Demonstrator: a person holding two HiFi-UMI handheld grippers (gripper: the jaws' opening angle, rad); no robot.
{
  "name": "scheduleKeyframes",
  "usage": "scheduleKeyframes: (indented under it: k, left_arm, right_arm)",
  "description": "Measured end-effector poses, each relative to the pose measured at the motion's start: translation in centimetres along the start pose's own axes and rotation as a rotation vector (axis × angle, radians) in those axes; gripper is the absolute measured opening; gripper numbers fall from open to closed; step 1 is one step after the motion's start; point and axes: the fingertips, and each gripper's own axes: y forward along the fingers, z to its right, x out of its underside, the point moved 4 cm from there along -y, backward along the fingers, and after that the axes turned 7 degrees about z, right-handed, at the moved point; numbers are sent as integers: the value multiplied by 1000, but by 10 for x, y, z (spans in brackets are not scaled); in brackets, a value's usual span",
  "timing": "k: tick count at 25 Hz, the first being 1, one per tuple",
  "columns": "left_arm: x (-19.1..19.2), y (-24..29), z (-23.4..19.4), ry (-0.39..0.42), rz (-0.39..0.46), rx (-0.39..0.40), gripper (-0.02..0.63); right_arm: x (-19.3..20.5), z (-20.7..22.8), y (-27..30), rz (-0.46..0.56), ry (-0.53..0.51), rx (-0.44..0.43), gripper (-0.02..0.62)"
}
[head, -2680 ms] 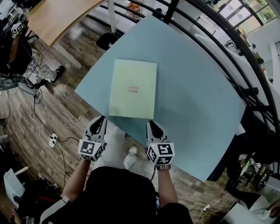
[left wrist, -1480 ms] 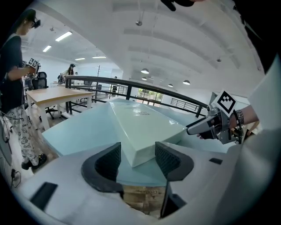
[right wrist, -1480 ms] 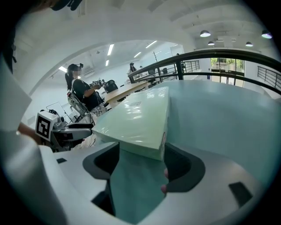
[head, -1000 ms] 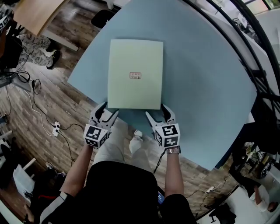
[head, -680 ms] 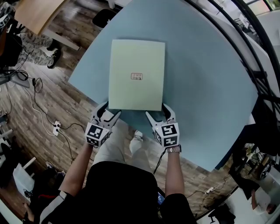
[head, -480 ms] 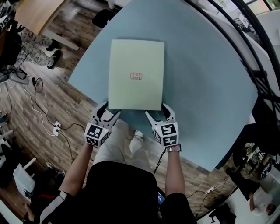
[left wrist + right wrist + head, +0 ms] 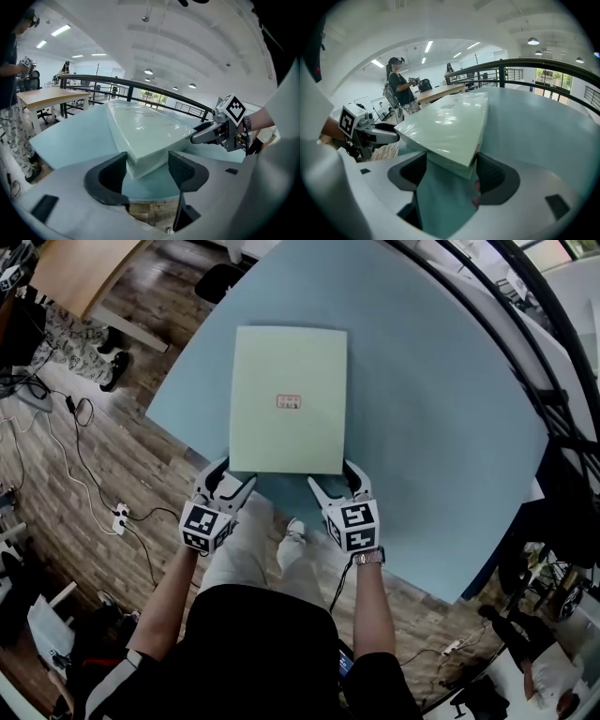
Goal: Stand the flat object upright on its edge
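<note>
Glossy, pale-green rectangular slab lay flat on smooth blue counter. Jaws of left hand-held gripper had just been opening; those of right hand-held gripper stood apart. Each straddled a near corner, unclamped.

We see a pale blue worktop above a wood-plank floor, a white power strip lying off its left corner, and a wooden desk past its far-left edge.
</note>
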Motion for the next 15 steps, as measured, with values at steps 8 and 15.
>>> scheduleKeyframes:
  k: [8, 15]
  left_arm:
    - [-9, -10, 5, -4, 17, 5, 264]
    - [-25, -18, 5, 19, 34, 11, 264]
  right_arm:
    - [-5, -8, -13, 20, 5, 0, 310]
    - [-14, -18, -26, 47, 11, 9, 310]
